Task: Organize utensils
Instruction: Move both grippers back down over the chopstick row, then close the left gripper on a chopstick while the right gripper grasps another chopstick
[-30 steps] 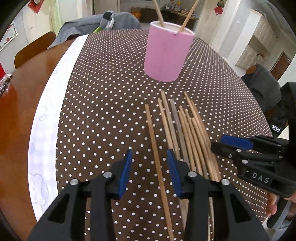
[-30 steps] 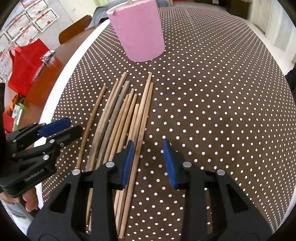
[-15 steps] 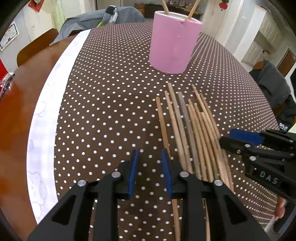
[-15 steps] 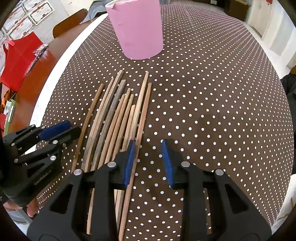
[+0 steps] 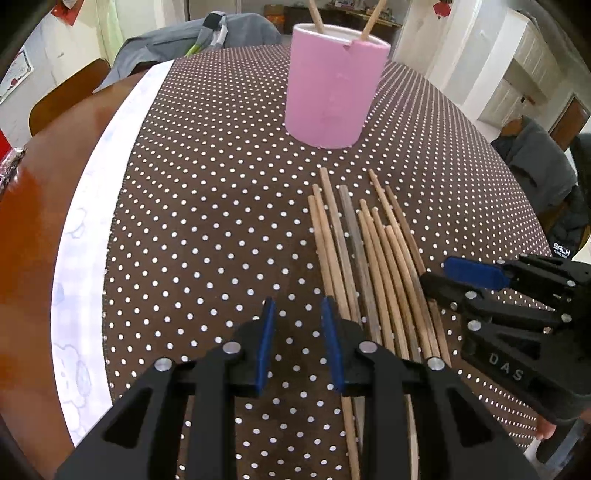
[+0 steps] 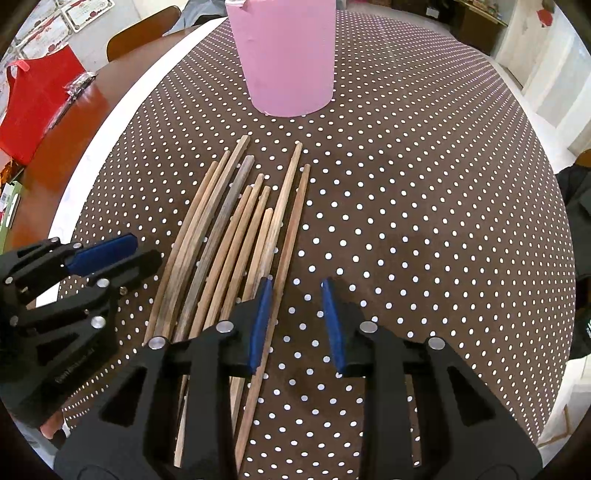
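Note:
Several wooden chopsticks (image 5: 369, 258) (image 6: 236, 229) lie side by side on the brown polka-dot cloth (image 5: 203, 221), in front of a pink cup (image 5: 332, 92) (image 6: 288, 55) that holds two more sticks (image 5: 317, 14). My left gripper (image 5: 297, 332) hovers just left of the bundle, jaws narrowly open with only cloth between them. My right gripper (image 6: 295, 317) stands at the bundle's right edge, open; the rightmost chopstick runs along the inner side of its left finger (image 6: 260, 325). Each gripper also shows in the other's view: the right gripper (image 5: 480, 275) and the left gripper (image 6: 110, 251).
A white cloth strip (image 5: 88, 221) borders the polka-dot cloth, with bare wooden table (image 5: 29, 221) beyond it. A red bag (image 6: 37, 103) lies at the far left. A chair (image 5: 66, 96) and grey clothing (image 5: 535, 158) stand around the table.
My left gripper's jaws narrowed and shifted left; the lone chopstick that lay between them now rests against the bundle. My right gripper moved in towards the bundle and cup.

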`<state>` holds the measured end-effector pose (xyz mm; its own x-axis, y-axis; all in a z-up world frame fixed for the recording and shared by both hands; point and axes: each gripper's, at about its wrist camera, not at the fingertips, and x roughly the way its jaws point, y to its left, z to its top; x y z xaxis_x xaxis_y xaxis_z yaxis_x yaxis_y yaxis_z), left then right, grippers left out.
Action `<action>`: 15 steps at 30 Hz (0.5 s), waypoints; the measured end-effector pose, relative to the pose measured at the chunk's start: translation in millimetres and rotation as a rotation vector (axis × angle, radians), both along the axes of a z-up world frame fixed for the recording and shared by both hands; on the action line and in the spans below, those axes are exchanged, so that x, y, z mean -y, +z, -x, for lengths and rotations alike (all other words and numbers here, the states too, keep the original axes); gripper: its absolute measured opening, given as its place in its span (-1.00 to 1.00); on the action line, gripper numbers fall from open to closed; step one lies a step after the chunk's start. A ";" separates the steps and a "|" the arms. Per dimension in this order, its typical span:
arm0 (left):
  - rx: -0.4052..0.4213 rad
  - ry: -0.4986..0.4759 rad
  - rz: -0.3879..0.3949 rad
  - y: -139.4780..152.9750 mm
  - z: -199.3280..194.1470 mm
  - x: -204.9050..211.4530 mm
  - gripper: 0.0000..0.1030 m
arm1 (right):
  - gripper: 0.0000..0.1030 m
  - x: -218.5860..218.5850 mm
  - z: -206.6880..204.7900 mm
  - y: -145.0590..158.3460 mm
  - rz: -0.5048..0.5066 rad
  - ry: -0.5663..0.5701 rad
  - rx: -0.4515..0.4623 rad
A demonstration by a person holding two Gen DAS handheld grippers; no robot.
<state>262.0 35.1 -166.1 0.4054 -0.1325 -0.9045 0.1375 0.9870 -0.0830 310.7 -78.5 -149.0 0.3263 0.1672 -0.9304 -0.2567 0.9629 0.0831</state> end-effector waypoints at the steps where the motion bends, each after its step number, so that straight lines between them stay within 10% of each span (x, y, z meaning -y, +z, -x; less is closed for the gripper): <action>1: 0.000 -0.001 0.001 -0.6 0.4 0.5 -0.50 | -0.45 -0.7 -0.4 -0.4 -0.003 0.001 0.001; 15: 0.010 -0.026 -0.089 0.5 3.2 12.1 -0.50 | -0.45 18.1 4.2 0.6 -0.021 0.009 -0.004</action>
